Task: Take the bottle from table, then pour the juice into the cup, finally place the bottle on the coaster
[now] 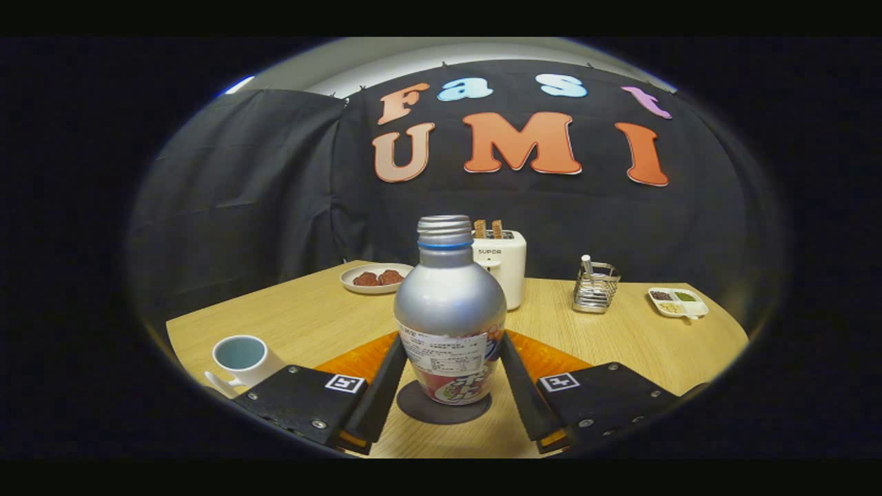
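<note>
Bottle (449,324) upright on dark coaster (443,406), my gripper (450,351) fingers pressed against both its sides; cup (241,357) sits off left.

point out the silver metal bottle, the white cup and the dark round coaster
silver metal bottle (449,303), gripper view, on its bare shoulder
white cup (241,357), gripper view, on its rim
dark round coaster (413,408), gripper view, on its exposed edge

the gripper (449,358) has both fingers pressed on a silver metal bottle (449,310) (capless, upright) standing on a dark round coaster (420,412); a white ceramic cup (242,357) sits on the wooden table (310,317) nearby.
</note>
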{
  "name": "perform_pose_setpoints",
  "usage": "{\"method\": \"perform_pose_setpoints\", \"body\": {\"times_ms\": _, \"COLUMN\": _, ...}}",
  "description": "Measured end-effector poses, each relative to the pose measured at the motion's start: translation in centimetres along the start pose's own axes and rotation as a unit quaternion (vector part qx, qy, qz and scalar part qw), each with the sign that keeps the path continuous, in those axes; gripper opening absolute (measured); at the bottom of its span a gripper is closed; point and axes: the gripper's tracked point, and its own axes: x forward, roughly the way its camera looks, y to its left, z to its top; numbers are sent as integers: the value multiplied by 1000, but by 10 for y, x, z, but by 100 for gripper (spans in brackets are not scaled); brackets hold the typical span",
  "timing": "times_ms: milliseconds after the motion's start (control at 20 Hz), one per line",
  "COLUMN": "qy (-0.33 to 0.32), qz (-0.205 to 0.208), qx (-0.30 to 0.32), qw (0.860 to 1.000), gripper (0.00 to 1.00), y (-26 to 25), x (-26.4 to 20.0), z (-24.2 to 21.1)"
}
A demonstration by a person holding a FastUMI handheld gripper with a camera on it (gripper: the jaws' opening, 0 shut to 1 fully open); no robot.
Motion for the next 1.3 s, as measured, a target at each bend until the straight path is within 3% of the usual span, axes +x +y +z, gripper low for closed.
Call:
{"method": "perform_pose_setpoints", "body": {"times_ms": 300, "qy": 22, "qz": 8, "qx": 20, "qw": 1000, "gripper": 77, "y": 0, "x": 1, "z": -18}}
{"method": "perform_pose_setpoints", "body": {"times_ms": 750, "qy": 31, "qz": -2, "qx": -3, "qw": 1000, "gripper": 80, "y": -3, "x": -1, "z": -30}}
{"method": "perform_pose_setpoints", "body": {"times_ms": 1000, "qy": 4, "qz": -10, "qx": -12, "qw": 1000, "gripper": 94, "y": -6, "x": -20, "z": -10}}
{"method": "perform_pose_setpoints", "body": {"times_ms": 1300, "qy": -58, "qz": -42, "qx": 9, "qw": 997, "gripper": 95, "y": -36, "x": -67, "z": 36}}
